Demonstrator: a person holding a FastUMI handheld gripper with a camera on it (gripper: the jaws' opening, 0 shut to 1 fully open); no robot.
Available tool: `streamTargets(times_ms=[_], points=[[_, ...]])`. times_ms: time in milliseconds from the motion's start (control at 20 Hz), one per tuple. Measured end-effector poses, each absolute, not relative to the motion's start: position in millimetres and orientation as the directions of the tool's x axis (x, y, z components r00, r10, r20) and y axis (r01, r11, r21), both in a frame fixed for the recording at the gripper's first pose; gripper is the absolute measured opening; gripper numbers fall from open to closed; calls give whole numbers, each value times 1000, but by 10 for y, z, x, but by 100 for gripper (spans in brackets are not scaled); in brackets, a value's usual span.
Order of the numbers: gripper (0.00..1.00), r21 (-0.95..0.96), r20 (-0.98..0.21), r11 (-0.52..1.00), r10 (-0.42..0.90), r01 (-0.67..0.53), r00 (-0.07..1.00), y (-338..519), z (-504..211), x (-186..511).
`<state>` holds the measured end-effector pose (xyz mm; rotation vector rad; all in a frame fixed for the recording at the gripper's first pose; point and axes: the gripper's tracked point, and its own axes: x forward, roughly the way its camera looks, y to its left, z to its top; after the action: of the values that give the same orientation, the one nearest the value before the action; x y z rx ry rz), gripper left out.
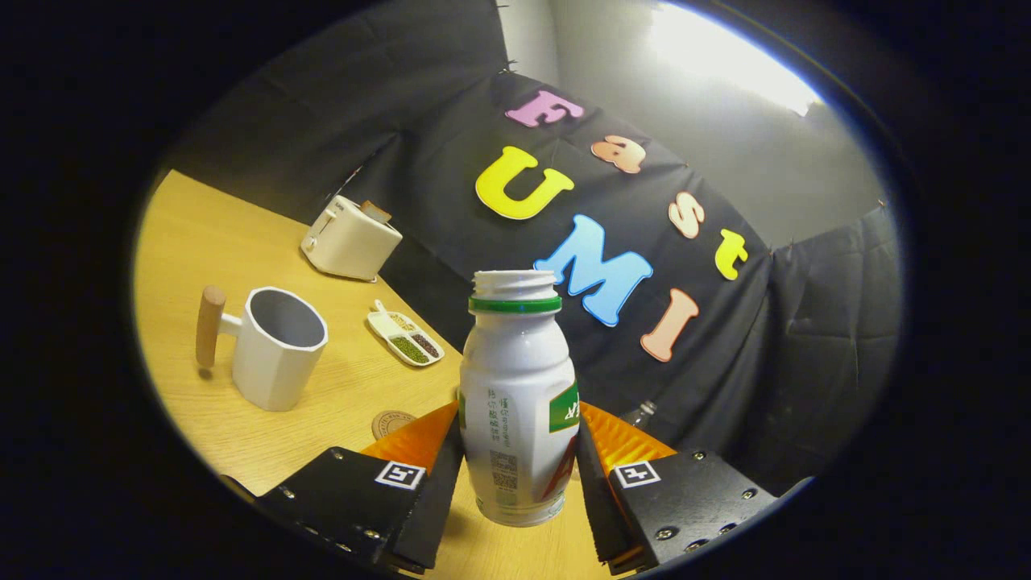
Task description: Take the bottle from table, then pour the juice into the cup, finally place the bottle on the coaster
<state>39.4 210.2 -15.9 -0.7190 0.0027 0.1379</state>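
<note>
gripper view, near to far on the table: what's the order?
Bottle clamped between the hand-held gripper fingers, lifted off the table → coaster → cup → small divided dish → toaster by the wall.

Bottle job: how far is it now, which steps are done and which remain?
Done: the claw is shut on the bottle, uncapped and apparently lifted off the table. In hand: carrying it; it is still upright. Left: pouring into the cup, which looks empty, then setting the bottle on the coaster.
</note>
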Motion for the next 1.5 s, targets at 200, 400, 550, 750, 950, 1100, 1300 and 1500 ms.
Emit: streamTargets(times_ms=[200, 400, 550, 750, 950, 1100, 1300, 1500], points=[[70, -718, -39, 684, 146, -130, 988, 2322, -142, 427], [70, -753, -57, 643, 154, -144, 986, 2452, -193, 464], [70, -787, -70, 602, 136, -139, 988, 2477, -235, 514], [70, -819, -92, 556, 118, -142, 989, 2507, -309, 568], [70, -854, -92, 505, 95, -127, 991, 2516, -321, 602], [70, -903, -57, 422, 74, -83, 996, 2530, -234, 619], [70, -940, -29, 337, 77, -54, 997, 2614, -169, 626], [70, -959, -11, 280, 74, -31, 997, 2629, -115, 640]])
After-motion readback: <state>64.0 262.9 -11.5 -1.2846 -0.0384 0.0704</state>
